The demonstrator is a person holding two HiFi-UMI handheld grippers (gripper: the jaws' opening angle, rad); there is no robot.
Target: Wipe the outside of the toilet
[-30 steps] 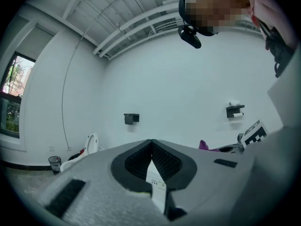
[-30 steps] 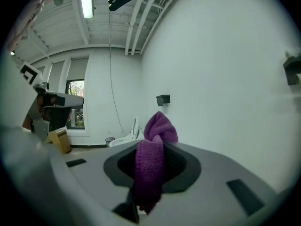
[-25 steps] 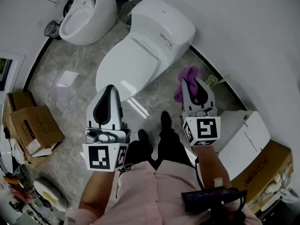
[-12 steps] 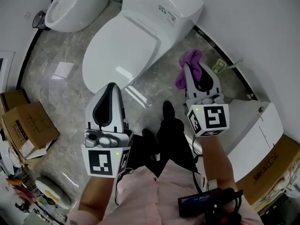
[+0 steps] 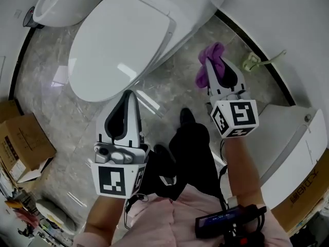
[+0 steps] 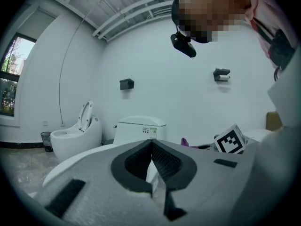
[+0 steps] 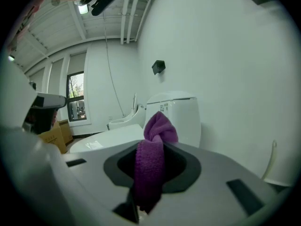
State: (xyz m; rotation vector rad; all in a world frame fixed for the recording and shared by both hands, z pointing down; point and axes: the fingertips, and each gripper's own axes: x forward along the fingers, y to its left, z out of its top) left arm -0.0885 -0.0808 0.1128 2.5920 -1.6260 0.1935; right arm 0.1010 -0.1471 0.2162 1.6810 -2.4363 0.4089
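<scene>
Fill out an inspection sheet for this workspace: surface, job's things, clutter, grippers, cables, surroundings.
Surface: glossy marble-pattern floor, no spills seen.
Job's things: white toilet, lid closed; purple cloth, not touching the toilet.
Clutter: cardboard box at left; second box at lower right; white fixture beside it.
Grippers: left gripper shut and empty; right gripper shut on the purple cloth.
Cables: black cable running along the person's right forearm towards a black device.
Surroundings: white wall; second toilet with its lid up; window.
</scene>
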